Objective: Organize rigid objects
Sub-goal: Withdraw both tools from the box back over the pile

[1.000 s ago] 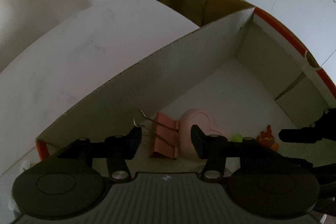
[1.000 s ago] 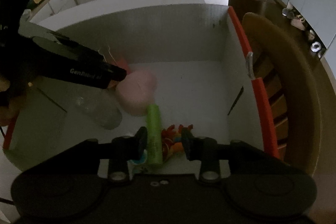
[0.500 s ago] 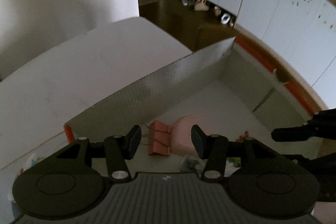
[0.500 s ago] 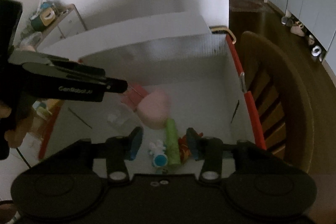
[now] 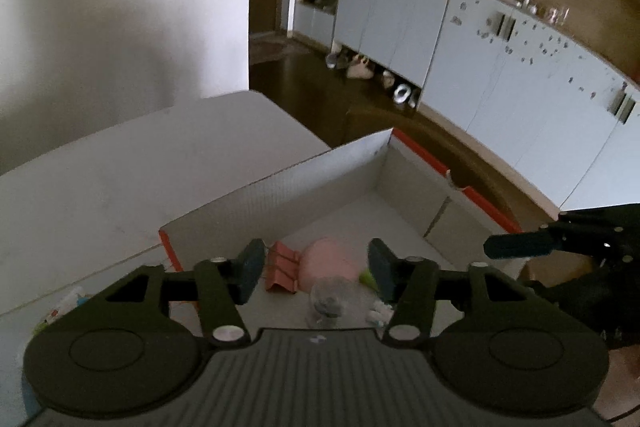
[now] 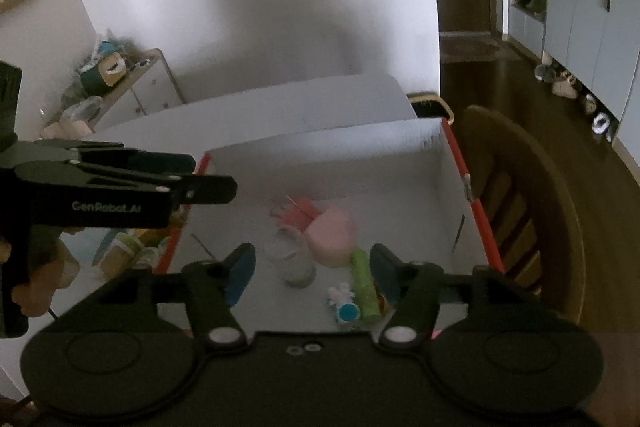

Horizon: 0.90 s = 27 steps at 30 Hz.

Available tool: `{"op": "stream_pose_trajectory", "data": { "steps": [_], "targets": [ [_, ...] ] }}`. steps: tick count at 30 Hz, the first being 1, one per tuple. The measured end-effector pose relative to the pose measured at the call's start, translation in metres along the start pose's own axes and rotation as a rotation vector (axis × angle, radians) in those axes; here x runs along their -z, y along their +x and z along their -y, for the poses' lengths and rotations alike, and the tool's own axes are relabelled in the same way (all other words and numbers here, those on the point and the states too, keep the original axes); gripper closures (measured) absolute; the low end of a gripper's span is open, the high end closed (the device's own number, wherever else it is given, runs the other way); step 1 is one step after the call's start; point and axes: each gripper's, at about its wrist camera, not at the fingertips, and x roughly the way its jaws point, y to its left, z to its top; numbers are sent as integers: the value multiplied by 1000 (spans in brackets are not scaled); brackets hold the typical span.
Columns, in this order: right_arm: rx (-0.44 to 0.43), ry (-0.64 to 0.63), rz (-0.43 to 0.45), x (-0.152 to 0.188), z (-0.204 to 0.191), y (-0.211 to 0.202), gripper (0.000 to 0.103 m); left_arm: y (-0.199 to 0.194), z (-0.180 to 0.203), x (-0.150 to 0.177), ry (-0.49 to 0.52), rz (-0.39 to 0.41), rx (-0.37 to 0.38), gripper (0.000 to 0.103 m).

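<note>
Left wrist: left gripper (image 5: 314, 269) fingers spread, empty; pink binder clip (image 5: 282, 273) and pink heart case (image 5: 328, 261) between fingertips, inside box (image 5: 320, 173).
Right wrist: right gripper (image 6: 312, 267) fingers spread, empty; clear jar (image 6: 294, 263), green tube (image 6: 364, 283) between fingertips, heart case beyond.

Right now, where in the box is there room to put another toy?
The box floor is bare along its far wall and right side, beyond the pink heart. The near end is crowded: binder clip, clear cup, green tube.
</note>
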Motion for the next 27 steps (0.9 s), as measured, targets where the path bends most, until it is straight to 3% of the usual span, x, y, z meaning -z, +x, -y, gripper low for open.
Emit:
{"op": "stream_pose_trajectory", "data": {
  "steps": [6, 9, 13, 19, 21, 27],
  "targets": [
    [-10, -6, 29, 7, -17, -11, 28, -27, -6, 14, 6, 52, -1, 42],
    [-14, -5, 38, 11, -30, -13, 24, -41, -12, 23, 10, 75, -10, 35],
    [-33, 2, 51, 16, -47, -14, 14, -56, -25, 34, -6, 90, -9, 34],
    [-68, -5, 85, 23, -81, -13, 2, -75, -50, 56, 3, 129, -68, 25],
    [-72, -10, 91, 25, -94, -11, 1, -79, -61, 62, -1, 127, -96, 21],
    [-88, 0, 95, 31, -128, -1, 1, -87, -105, 82, -58, 115, -129, 20]
  ]
}}
